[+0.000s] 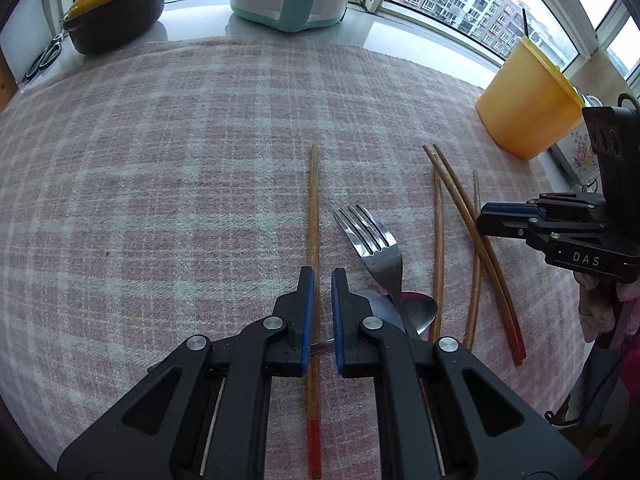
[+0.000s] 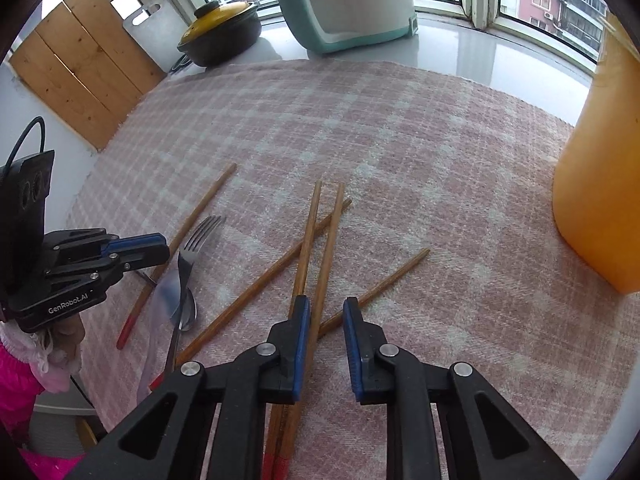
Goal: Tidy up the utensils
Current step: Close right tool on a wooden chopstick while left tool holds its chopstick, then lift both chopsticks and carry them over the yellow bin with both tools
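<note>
Left view: my left gripper (image 1: 322,276) fingers apart, straddling lone chopstick (image 1: 313,280) on bench cloth (image 1: 160,200); fork (image 1: 376,248) just beside, could get nudged.
Right view: my right gripper (image 2: 326,308) fingers apart over chopstick pair (image 2: 320,248); crossed sticks may drag along.

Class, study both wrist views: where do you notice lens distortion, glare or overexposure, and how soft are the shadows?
Left wrist view: fisheye bends the window frames and cloth checks, corners vignette black, sky blows out white, and the fork shows glare streaks. Right wrist view: same curving, the pale counter mirrors window light, the orange container looms at the edge, and shadows under the chopsticks are faint.
</note>
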Demonstrator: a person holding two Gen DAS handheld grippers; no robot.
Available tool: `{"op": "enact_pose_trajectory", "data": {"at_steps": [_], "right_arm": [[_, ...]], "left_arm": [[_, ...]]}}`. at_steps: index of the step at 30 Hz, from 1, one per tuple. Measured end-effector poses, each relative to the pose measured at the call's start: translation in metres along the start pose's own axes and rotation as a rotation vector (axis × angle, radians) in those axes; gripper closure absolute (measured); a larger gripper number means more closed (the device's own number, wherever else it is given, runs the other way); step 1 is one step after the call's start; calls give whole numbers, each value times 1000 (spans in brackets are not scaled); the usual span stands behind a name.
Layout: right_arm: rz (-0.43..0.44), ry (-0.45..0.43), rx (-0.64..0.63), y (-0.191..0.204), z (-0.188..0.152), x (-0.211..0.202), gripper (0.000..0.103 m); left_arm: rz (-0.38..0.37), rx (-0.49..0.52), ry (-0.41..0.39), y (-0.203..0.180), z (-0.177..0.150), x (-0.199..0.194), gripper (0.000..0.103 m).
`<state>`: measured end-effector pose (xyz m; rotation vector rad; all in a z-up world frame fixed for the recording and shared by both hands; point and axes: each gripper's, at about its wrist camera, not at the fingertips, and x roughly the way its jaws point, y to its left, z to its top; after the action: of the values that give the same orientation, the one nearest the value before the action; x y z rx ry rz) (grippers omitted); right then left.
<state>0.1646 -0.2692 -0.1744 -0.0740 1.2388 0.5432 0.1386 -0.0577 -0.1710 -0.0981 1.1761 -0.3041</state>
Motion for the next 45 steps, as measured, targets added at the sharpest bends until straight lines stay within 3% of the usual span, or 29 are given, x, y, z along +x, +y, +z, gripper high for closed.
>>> {"op": "enact_pose_trajectory", "data": {"at_steps": [21,29,45], "right_arm": [[9,29,-10,3,11,10,94],[3,72,-31,7,18,21,94],[20,17,18,3,16,9,100]], "left_arm": [[65,80,56,-9,27,22,97],[50,88,52,-7,40,30,97],[11,-37,-23,20,38,7,99]]}}
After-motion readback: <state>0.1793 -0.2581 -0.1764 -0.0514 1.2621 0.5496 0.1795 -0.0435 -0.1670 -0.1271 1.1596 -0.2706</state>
